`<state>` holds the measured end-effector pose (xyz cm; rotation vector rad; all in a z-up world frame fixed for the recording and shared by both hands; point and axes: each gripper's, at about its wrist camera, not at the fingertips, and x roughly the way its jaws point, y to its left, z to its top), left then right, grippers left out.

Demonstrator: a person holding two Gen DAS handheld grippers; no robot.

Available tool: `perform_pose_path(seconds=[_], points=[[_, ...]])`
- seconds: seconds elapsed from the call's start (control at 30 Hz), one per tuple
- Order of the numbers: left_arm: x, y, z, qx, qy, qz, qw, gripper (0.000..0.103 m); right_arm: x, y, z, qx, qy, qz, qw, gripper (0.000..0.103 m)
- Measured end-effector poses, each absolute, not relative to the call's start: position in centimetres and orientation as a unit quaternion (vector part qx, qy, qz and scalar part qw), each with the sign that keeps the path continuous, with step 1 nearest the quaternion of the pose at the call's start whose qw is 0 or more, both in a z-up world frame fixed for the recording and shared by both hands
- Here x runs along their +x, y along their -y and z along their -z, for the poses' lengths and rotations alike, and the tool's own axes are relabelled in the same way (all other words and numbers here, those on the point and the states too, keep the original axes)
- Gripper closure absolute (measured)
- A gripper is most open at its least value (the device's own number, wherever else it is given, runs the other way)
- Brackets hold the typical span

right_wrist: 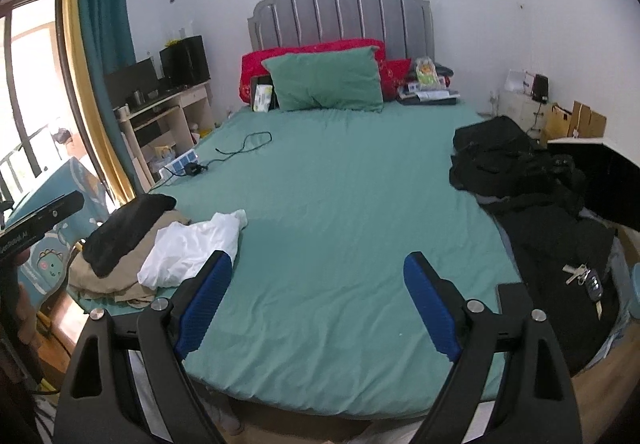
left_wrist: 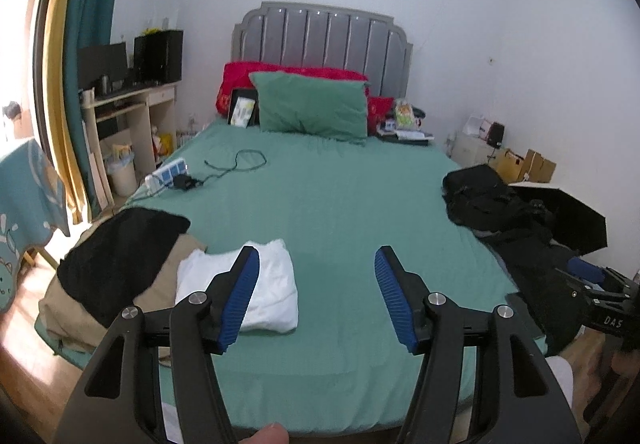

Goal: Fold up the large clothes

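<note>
White garment [left_wrist: 256, 286], folded into a soft rectangle, lies on the green bed sheet [left_wrist: 340, 212] just behind the left gripper's [left_wrist: 316, 298] left finger, overlapping one tan garment [left_wrist: 72, 308] topped by one black garment [left_wrist: 116, 256]. Past the right gripper's [right_wrist: 318, 304] right finger, a heap of black clothes [right_wrist: 516, 168] spreads along the bed edge with a key bunch [right_wrist: 586, 278] on it. Both grippers hover with fingers spread wide, gripping nothing.
</note>
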<state>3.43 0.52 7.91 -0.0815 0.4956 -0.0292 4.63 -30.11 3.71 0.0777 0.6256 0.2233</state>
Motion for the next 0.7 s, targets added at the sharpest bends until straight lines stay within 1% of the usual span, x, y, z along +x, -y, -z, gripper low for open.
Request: perform_pose_path(seconds=[0.37,0.43,0.5,0.6,0.7], points=[[0.8,0.8,-11.0,-0.024,-0.188,0.018,0.982,0.038,2.6,29.0,-7.2,0.017,-0.231,-0.097,0.968,0.015],[0.3,0.8,-11.5,-0.025,-0.178,0.019,0.983,0.034,2.5,28.6,-7.5,0.017,-0.225,-0.101,0.969,0.013],[-0.2,0.9,-12.1,-0.018,-0.165,0.014,0.986,0.026,2.5,28.4,-7.8,0.021,-0.222,-0.109,0.969,0.006],[-0.9,1.0,-12.7,-0.005,-0.147,0.013,0.989,0.021,2.2,28.1,-8.3,0.023,-0.209,-0.116,0.971,0.003],[-1.5,0.5,-13.1,-0.006,-0.129,0.014,0.992,0.019,1.7,27.6,-9.1,0.021,-0.192,-0.119,0.974,0.003]])
